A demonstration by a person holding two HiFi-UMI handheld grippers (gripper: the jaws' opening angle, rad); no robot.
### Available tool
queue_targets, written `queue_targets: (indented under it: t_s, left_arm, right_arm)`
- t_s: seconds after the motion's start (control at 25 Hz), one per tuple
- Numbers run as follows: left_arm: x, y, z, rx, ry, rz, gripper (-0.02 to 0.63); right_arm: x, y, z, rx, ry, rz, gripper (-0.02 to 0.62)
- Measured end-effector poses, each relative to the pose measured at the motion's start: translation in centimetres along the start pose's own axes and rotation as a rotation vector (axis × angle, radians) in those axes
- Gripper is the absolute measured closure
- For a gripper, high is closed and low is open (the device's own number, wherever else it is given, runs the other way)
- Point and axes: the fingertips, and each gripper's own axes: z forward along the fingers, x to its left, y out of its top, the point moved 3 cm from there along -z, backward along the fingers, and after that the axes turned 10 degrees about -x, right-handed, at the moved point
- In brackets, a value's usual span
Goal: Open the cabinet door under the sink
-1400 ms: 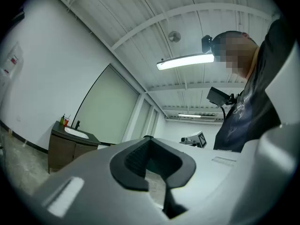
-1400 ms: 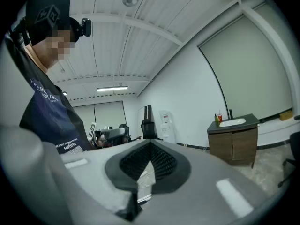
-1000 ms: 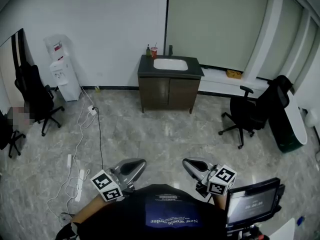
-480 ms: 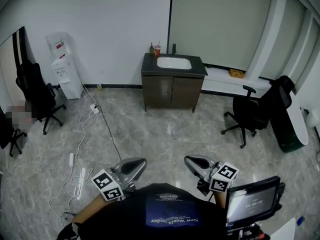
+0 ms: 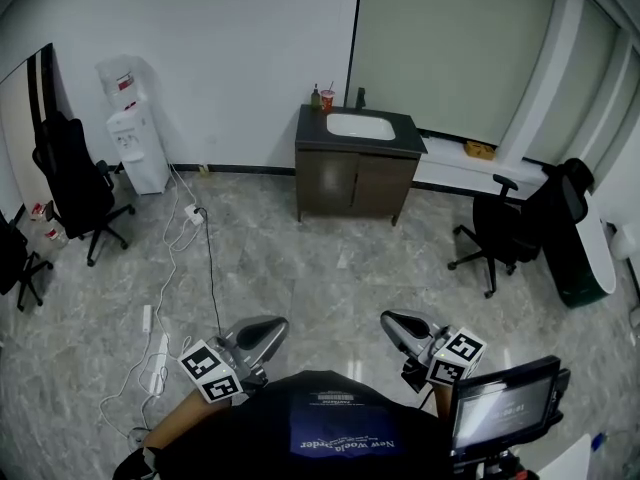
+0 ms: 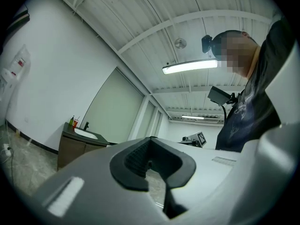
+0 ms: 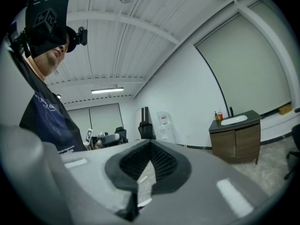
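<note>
Head view: I saw dark brown wooden sink cabinet (image 5: 356,158), doors (image 5: 329,183) closed, at far wall (image 5: 230,58), well apart from left hand-held gripper (image 5: 263,330) and right hand-held gripper (image 5: 397,324), both jaws together, empty.

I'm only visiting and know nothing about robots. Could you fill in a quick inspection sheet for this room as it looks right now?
Surface: grey marble-look floor, open between the person and the cabinet.
Job's things: sink cabinet against the far wall, both doors shut, well away from both grippers.
Clutter: bottle and red cup on the cabinet top beside the basin.
Grippers: left gripper and right gripper both shut, nothing held, close to the person's body.
Cables: white cables and a power strip trail over the floor at left.
Surroundings: water dispenser, left office chair, right office chair, a screen beside the person.
</note>
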Motion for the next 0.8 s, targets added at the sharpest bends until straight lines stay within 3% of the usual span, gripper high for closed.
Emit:
queue_targets:
  t_s: [0.24,0.48,0.72,0.8]
  left_arm:
    - [2.4,-0.4,1.1,0.023,-0.001,0.004,0.605]
    - [5.1,-1.0,7.0,0.033,0.022,0.031,0.606]
    - [5.9,-3.7,11.5,0.013,0.037,0.067,0.605]
    - [6.8,-3.7,15.3,0.015,0.047,0.071,0.605]
  right_arm:
    - [-2.0,-0.8,0.6,-0.001,-0.027,0.016,0.595]
    - [-8.8,1.1,0.7,-0.008,-0.012,0.044,0.595]
    - [-14.7,1.3,-0.6,-0.014,0.046,0.001,0.595]
    - [-18.2,3.3,-0.8,-0.019,0.058,-0.008,0.595]
